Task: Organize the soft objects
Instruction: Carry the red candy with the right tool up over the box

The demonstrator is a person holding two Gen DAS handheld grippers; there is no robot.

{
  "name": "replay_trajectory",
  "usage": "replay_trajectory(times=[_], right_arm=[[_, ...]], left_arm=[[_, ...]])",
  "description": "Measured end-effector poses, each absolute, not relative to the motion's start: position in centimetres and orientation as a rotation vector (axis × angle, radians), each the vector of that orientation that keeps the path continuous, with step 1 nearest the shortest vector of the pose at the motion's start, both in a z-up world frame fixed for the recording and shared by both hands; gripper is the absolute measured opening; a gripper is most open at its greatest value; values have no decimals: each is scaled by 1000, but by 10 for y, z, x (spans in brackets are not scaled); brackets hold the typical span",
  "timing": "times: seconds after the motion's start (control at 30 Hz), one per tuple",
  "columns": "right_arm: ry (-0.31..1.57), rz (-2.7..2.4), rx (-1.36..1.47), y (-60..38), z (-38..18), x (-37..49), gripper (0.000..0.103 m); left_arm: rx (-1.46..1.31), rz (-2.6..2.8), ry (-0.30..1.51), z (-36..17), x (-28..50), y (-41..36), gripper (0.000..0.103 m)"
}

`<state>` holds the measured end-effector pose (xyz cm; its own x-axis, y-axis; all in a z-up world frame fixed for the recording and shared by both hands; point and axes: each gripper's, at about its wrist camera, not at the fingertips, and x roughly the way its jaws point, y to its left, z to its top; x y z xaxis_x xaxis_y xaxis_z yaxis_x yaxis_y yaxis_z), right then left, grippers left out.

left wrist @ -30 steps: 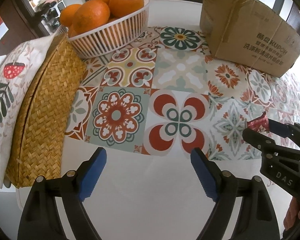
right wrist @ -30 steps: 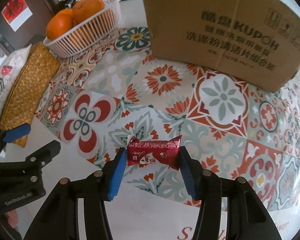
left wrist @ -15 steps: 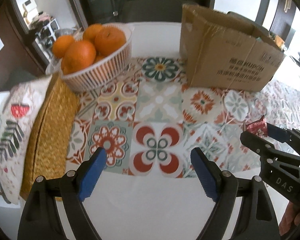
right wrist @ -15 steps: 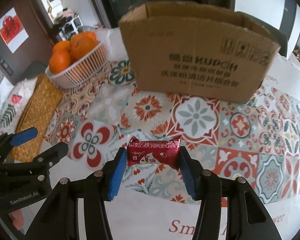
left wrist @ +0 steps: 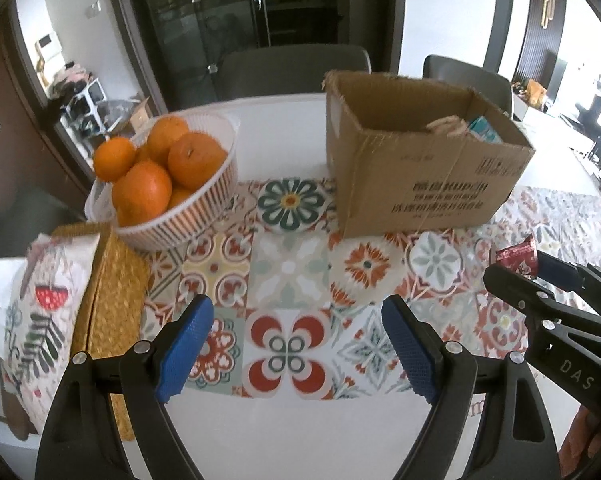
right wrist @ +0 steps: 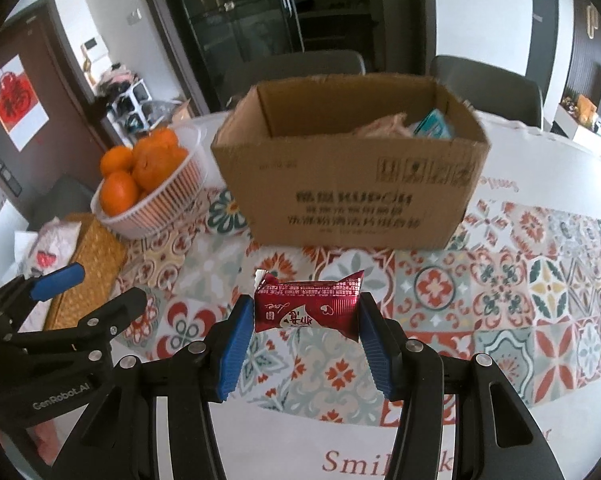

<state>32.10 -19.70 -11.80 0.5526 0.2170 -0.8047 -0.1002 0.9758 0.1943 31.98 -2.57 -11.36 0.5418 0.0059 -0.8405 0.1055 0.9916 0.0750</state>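
Box contents half-hidden behind its wall

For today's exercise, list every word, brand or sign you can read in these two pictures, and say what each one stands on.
"DAS": right gripper, on its body.
"GenRobot.AI": left gripper, on its body.
"KUPOH", roughly: cardboard box; the Chinese lines beneath are too blurred to read.
"love": red snack packet; its fine print and Chinese characters are too small.
"Smil...", cut off: tablecloth.
Red paper sign on the door: one Chinese character, not legible.
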Motion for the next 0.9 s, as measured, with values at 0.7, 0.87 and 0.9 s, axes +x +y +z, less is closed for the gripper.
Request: replay_trajectory(times=[0.7, 0.87, 0.9], right_arm=[[826, 164, 153, -216, -65, 358, 53], [800, 167, 142, -215, -56, 371, 53], [796, 168, 139, -214, -55, 373, 53]], left_arm=[[150, -102, 845, -54, 359, -47, 90], [148, -104, 838, -47, 371, -46, 91], [150, -105, 834, -44, 374, -45, 92]])
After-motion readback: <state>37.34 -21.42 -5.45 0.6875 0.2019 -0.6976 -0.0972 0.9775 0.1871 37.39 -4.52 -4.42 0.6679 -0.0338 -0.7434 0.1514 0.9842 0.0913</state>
